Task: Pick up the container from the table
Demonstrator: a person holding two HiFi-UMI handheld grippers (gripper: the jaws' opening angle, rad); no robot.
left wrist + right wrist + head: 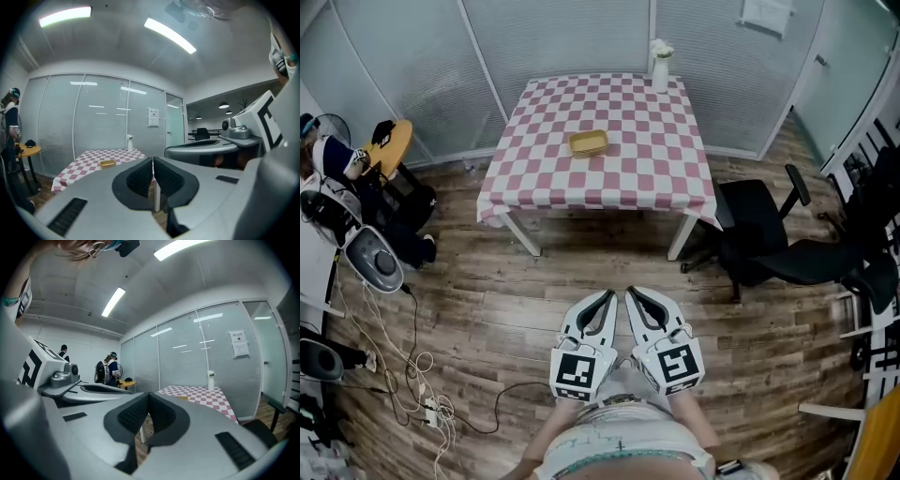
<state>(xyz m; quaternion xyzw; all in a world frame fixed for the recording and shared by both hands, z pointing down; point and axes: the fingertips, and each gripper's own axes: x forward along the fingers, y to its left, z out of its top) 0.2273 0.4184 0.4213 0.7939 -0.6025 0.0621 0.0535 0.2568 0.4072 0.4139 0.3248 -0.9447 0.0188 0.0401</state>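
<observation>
Far across the wood floor, the container (589, 142) sits near the middle of the checked counter (656, 178), well apart from both grippers. Left gripper (607, 300) and right gripper (634, 296) hang side by side close to the person's waist, each with its fingers pressed together on nothing.

I judge the task to be at its very start, with the approach not yet made. The next move calls for walking up to the counter's near edge, spreading one pair of fingers and coming down over the shallow container's rim.

Only the head view gives the whole layout, with a vase (661, 66) at the far edge and a chair (759, 234) to the right. Left gripper view shows the container low and side-on. Right gripper view catches only a sliver of it, but shows people (108, 367) standing at the left.
</observation>
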